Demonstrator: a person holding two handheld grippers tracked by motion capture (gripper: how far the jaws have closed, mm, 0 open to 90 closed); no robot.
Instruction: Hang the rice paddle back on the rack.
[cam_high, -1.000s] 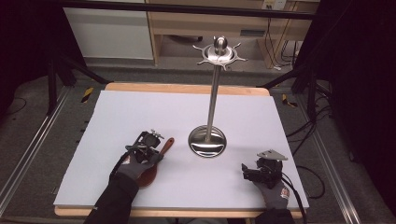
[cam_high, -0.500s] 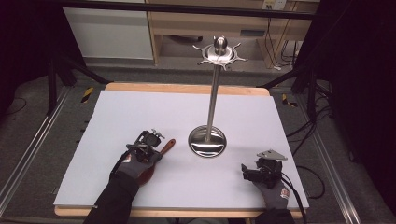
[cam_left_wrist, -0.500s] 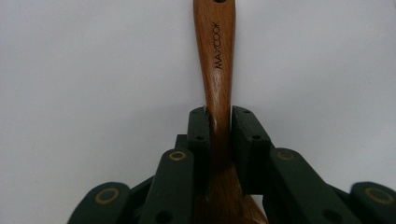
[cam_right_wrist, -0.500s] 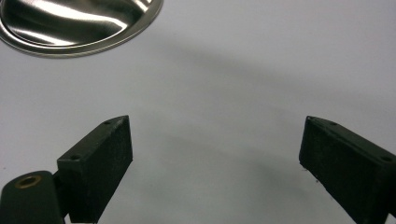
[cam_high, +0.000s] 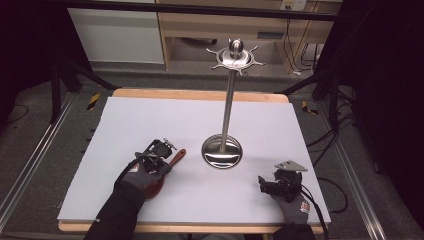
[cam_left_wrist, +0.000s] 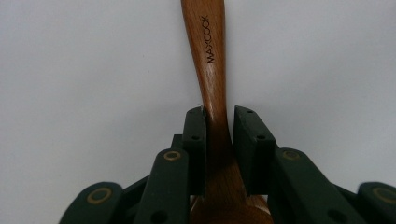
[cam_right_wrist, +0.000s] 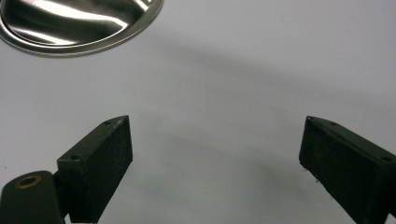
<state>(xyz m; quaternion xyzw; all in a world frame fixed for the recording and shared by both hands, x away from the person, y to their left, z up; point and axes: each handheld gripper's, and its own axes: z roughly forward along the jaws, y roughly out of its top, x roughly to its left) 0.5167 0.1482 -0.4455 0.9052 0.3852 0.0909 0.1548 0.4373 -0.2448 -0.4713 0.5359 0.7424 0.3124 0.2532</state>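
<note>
The white table carries a steel stand at its middle, its round base just right of my spoon. The spoon lies flat on the table near the front left – my left gripper clamps its handle, jaws having just eased slightly. My right gripper rests front right, jaws wide, holding nothing

Lighting: even, overhead; white table sheet bright, surroundings dim. Glare streaks on steel stand base. Soft shadows beneath jaws. Near jaw parts slightly out of focus.
</note>
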